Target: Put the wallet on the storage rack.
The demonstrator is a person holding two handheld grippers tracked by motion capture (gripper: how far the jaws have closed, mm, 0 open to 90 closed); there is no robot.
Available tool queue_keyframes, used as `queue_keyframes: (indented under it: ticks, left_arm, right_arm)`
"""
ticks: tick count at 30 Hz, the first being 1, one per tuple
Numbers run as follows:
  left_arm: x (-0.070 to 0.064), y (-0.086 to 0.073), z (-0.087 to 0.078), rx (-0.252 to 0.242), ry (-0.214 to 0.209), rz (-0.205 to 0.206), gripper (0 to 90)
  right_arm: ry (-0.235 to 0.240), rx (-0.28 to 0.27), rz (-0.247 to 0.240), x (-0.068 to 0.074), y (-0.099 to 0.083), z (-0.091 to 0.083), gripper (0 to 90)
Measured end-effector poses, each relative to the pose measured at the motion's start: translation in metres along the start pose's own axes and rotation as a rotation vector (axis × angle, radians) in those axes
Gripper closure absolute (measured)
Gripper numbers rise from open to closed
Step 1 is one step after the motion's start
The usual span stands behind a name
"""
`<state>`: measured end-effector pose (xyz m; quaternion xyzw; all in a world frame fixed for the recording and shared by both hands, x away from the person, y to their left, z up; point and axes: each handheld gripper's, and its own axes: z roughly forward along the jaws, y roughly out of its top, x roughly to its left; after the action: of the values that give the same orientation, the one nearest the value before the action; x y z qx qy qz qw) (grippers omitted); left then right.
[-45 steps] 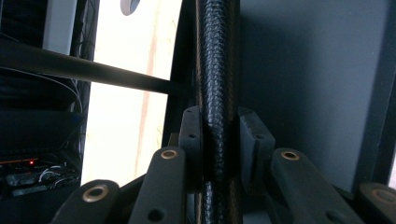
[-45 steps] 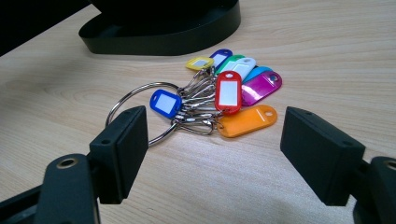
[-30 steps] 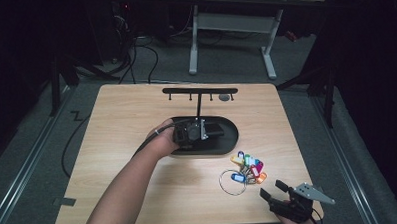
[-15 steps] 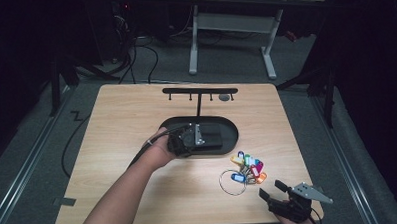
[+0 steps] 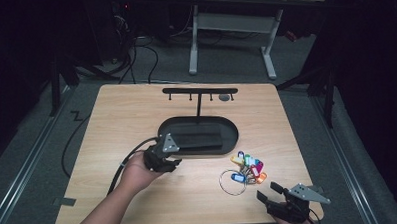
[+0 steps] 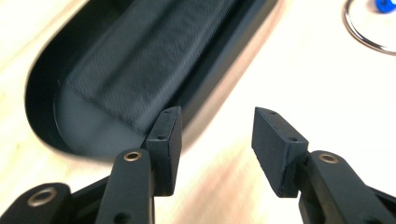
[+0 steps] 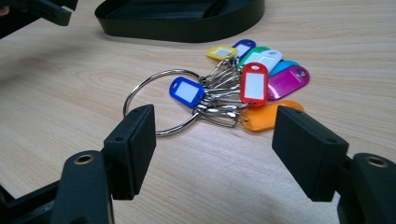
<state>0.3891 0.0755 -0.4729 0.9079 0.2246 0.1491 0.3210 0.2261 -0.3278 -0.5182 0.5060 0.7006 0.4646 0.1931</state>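
We held nothing yet — both hand-held grippers, left [image 5: 163, 161] and right [image 5: 278, 199], were released; the key ring [image 7: 233, 88] lay on the worktop [image 5: 116, 120] beside the tray [image 5: 232, 128] — apparently untouched.

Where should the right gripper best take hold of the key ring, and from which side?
Probably the bare arc of the ring, opposite the tags. It lies flat with the tags fanned to one side, so the right gripper, open and facing it, could come down from its own near side, jaws astride the wire.

Table [image 5: 136, 114] lit, surroundings dark; left gripper view blurred.
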Motion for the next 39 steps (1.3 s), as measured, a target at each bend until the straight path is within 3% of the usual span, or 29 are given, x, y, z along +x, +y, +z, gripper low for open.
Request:
queue_keyframes:
  ticks: [4,7,12,15,18,19,21,23,27,32,36,39]
  left_arm:
    - [-0.003,-0.028,-0.015,-0.055,-0.004,-0.08,51.7]
    - [-0.004,-0.057,-0.027,-0.085,-0.009,-0.177,48.7]
    - [-0.005,-0.096,-0.042,-0.106,0.01,-0.279,41.9]
    - [-0.009,-0.115,-0.048,-0.129,0.016,-0.32,39.0]
    - [-0.016,-0.128,-0.05,-0.117,0.039,-0.287,36.2]
    - [-0.017,-0.127,-0.055,-0.102,0.056,-0.24,36.3]
    - [-0.018,-0.126,-0.063,-0.115,0.095,-0.202,34.8]
    - [-0.015,-0.13,-0.069,-0.166,0.068,-0.221,36.0]
    - [-0.012,-0.138,-0.064,-0.168,-0.003,-0.288,36.6]
    - [-0.01,-0.14,-0.067,-0.233,0.014,-0.313,33.3]
    - [-0.01,-0.141,-0.064,-0.191,0.016,-0.291,28.6]
    - [-0.011,-0.142,-0.065,-0.201,0.01,-0.29,28.7]
  right_arm:
    - [0.022,0.013,-0.021,0.003,0.0,0.002,34.4]
    - [0.038,0.028,-0.04,0.005,0.001,0.004,36.5]
    - [0.056,0.043,-0.074,0.011,0.002,0.005,37.1]
    - [0.066,0.053,-0.093,0.016,0.001,0.004,36.9]
    - [0.073,0.079,-0.124,0.023,0.002,0.007,38.0]
    - [0.068,0.093,-0.14,0.025,0.003,0.009,38.0]
    - [0.064,0.138,-0.168,0.031,0.006,0.014,39.0]
    - [0.054,0.187,-0.205,0.038,0.009,0.02,39.1]
    - [0.033,0.299,-0.307,0.052,0.019,0.031,40.7]
    - [0.019,0.355,-0.361,0.06,0.039,0.038,42.3]
    - [0.039,0.415,-0.4,0.067,0.05,0.048,38.8]
    - [0.042,0.489,-0.431,0.072,0.053,0.058,37.7]
